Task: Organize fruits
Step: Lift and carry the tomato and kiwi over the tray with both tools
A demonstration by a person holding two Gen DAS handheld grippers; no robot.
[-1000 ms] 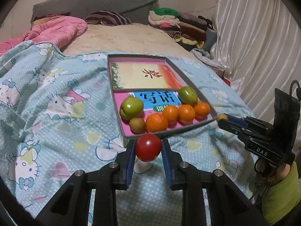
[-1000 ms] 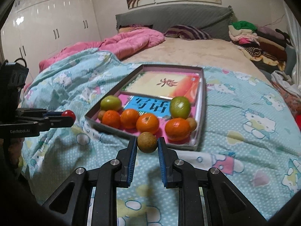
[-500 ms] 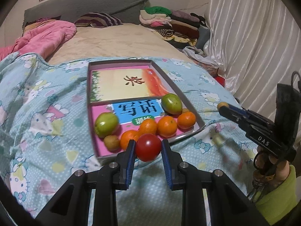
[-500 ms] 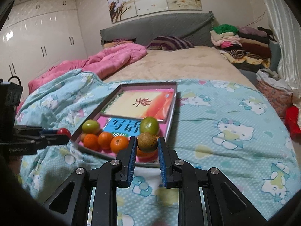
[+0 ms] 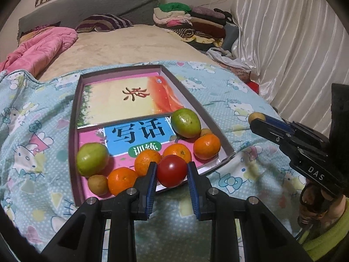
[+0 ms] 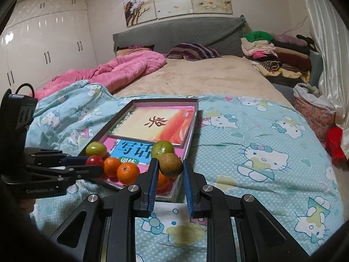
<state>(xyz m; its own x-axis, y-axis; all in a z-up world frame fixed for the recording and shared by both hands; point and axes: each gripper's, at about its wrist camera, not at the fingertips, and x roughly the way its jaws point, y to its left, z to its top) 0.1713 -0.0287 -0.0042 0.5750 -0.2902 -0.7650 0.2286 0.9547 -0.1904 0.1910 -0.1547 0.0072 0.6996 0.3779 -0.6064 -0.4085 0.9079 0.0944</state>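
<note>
A shallow box tray (image 5: 73, 118) (image 6: 192, 131) lined with books lies on a blue cartoon blanket. Inside sit two green fruits (image 5: 92, 159) (image 5: 185, 122), several oranges (image 5: 206, 146) and a small brown fruit (image 5: 98, 184). My left gripper (image 5: 171, 171) is shut on a red tomato (image 5: 171, 170) over the tray's near edge; it also shows in the right wrist view (image 6: 94, 163). My right gripper (image 6: 169, 167) is shut on a brown kiwi (image 6: 170, 164) above the tray's near right corner, and it appears at the right of the left wrist view (image 5: 257, 119).
A pink quilt (image 6: 113, 72) and striped pillow (image 6: 192, 51) lie at the bed's head. Folded clothes (image 6: 274, 52) are stacked at the far right by a white curtain (image 5: 294, 43). White wardrobes (image 6: 43, 50) stand on the left. A red object (image 6: 334, 144) lies beside the bed.
My left gripper carried the tomato forward from before the tray to over its near edge. My right gripper lifted the kiwi slightly and came closer to the tray's right corner.
</note>
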